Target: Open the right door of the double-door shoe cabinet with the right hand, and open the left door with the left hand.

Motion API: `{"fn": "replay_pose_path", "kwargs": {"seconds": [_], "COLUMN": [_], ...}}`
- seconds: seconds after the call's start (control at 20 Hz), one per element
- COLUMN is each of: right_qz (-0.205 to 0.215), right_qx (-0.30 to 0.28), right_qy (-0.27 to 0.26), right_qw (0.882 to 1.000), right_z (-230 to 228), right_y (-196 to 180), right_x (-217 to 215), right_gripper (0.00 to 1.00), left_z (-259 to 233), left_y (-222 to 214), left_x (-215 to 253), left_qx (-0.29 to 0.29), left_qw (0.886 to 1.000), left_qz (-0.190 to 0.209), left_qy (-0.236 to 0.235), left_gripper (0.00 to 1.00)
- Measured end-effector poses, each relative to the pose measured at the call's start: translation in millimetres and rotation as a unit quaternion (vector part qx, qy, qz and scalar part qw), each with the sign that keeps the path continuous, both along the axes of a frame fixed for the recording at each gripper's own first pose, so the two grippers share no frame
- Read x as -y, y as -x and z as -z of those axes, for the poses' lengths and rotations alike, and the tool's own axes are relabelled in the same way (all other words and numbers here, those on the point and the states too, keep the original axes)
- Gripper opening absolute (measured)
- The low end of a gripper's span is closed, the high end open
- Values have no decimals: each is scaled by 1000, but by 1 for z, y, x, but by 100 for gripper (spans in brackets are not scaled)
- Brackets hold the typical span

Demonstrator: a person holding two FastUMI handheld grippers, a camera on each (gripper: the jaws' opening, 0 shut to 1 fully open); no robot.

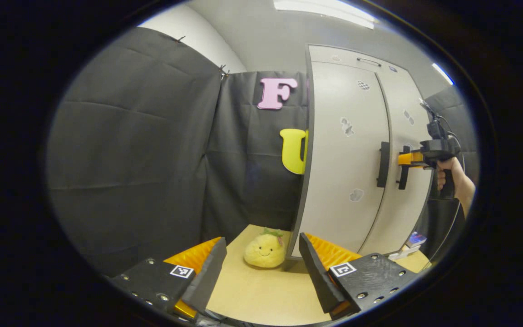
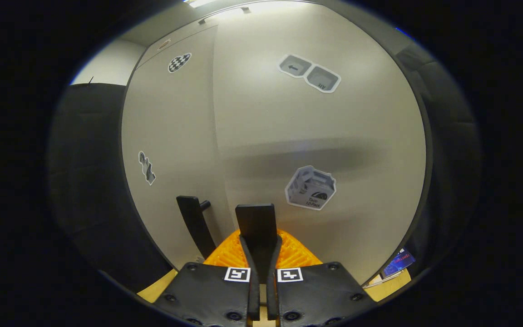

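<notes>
Nearest my lens, the right gripper (image 2: 261, 254) had its black fingers (image 2: 249, 259) pressed together around the right door's handle (image 2: 256, 222), whose dark bar stood upright between them in the right gripper view. Beyond it I saw the shoe cabinet (image 1: 357, 150), a tall pale unit standing on the tabletop (image 1: 261, 290) against the black cloth wall. Its right door (image 2: 316, 136) and left door (image 2: 170, 150) both sat flush and closed, carrying several stickers. From the left gripper view I could see the right gripper (image 1: 409, 159) farther off at that same handle, a hand (image 1: 452, 179) holding its grip. My left gripper (image 1: 261, 268) hung low above the tabletop with its fingers (image 1: 207, 272) spread wide and nothing between them, well apart from the left door's handle (image 1: 383, 164). Just beside the cabinet's near corner sat a small yellow plush toy (image 1: 265, 250).
</notes>
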State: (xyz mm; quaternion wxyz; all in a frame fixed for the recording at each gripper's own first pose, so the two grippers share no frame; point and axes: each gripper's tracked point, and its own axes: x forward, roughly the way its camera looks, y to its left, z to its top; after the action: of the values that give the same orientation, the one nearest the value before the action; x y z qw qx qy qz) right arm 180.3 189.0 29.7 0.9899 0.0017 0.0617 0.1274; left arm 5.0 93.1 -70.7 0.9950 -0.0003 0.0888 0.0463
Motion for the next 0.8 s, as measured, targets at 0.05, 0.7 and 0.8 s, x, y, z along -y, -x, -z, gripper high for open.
{"fn": "replay_pose_path", "kwargs": {"seconds": [0.05,0.7,0.8], "right_qz": [-4,-27,-26], "right_qx": [3,3,7], "right_qy": [-3,-11,-13], "right_qw": [1000,1000,1000], "right_z": [-1,1,1], "right_y": [5,61,70], "right_x": [1,24,29], "right_gripper": [7,8,8], "left_z": [-3,1,2], "left_y": [3,22,22], "left_x": [5,59,64], "left_qx": [1,-7,-9], "left_qw": [1000,998,997], "left_qz": [6,65,70], "left_qy": [-2,3,6], "left_gripper": [93,93,94]}}
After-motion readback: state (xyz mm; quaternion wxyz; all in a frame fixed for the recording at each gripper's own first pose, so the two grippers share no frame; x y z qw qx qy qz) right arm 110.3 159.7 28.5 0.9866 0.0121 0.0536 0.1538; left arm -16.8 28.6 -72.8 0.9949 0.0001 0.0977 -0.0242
